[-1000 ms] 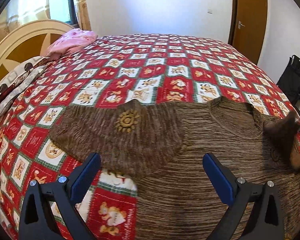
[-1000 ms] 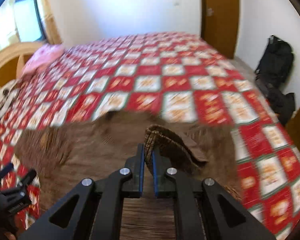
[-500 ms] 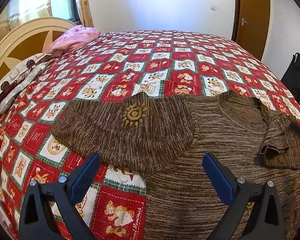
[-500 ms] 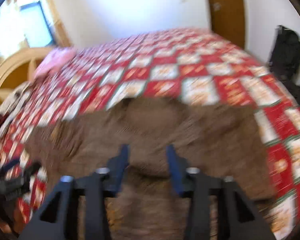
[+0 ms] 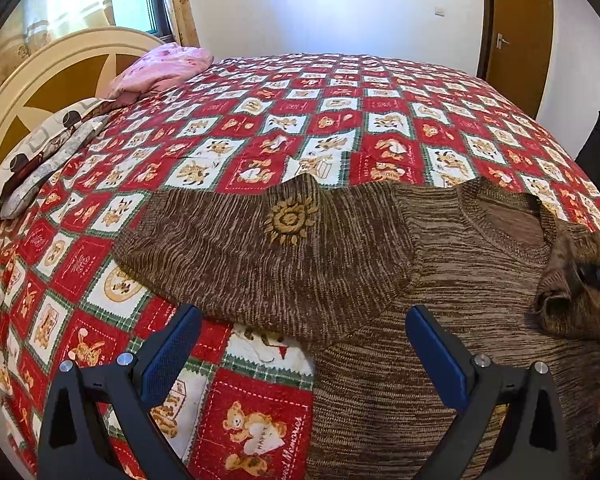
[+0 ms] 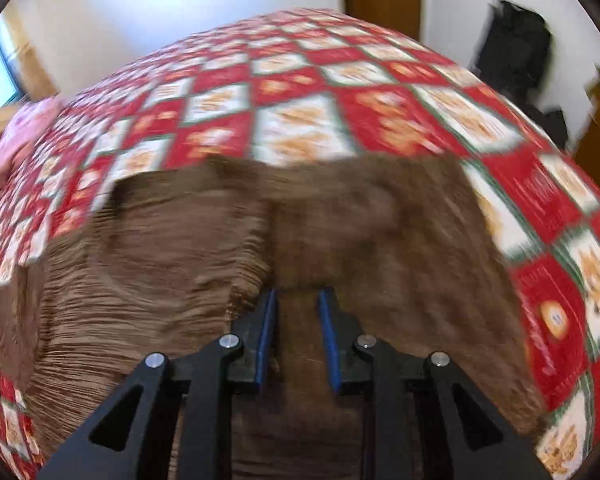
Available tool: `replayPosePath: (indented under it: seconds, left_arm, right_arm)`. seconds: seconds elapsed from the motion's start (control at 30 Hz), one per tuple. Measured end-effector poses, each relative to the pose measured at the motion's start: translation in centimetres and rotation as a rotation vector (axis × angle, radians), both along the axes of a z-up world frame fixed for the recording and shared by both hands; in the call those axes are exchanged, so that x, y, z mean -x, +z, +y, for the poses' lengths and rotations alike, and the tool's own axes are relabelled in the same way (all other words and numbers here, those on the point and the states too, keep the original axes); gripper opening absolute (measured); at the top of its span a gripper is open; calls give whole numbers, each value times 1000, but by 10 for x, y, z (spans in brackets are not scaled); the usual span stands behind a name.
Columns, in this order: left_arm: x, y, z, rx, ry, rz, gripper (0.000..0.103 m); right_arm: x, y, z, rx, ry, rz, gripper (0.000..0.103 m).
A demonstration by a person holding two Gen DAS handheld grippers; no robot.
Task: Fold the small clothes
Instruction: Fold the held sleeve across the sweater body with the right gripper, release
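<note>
With one sleeve folded inward, the brown knit sweater [image 5: 440,280] lies flat under both grippers, left gripper [image 5: 300,344] wide apart, right gripper [image 6: 298,332] narrowly parted, gripping nothing.

the left gripper [image 5: 300,344] is held level with its jaws spread wide and empty, while the right gripper [image 6: 298,320] is kept with jaws narrowly parted.
</note>
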State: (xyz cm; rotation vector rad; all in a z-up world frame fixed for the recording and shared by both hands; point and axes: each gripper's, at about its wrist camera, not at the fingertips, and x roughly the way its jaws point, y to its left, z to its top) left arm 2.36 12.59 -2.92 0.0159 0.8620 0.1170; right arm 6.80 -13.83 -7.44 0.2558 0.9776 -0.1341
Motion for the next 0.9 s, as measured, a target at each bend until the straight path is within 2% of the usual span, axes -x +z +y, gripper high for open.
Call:
replayPosePath:
  seconds: [0.1,0.13,0.2,0.27,0.33,0.5,0.53,0.63,0.9]
  left_arm:
    - [1,1,0,-11,-3,-3,102]
    - [2,1,0,-21,-6,-9,102]
    - [3,2,0,-33,-7,-20,102]
    - [2,1,0,-34,-4,-26,102]
    - [1,-1,0,-23,-5,-26,102]
    - [4,-3,-6,-59,-19,-32,102]
    - [4,-3,-7,-75,-17,-38,102]
    - [5,-3,-7,-111,-11,-47,102]
    - [4,-4,13,-100,29,-47,102]
  right_arm:
    - [-20,5,15,-232,155,-34,27]
    - [-22,6,20,-259,180,-42,27]
    - [-17,7,34,-170,214,-48,29]
    - [-7,8,52,-26,259,-57,29]
    - [5,8,61,47,263,-74,29]
    - [13,10,59,144,223,-90,29]
    - [18,13,61,159,215,-102,34]
    - [29,23,69,228,174,-145,57]
    - [41,31,90,308,176,-179,58]
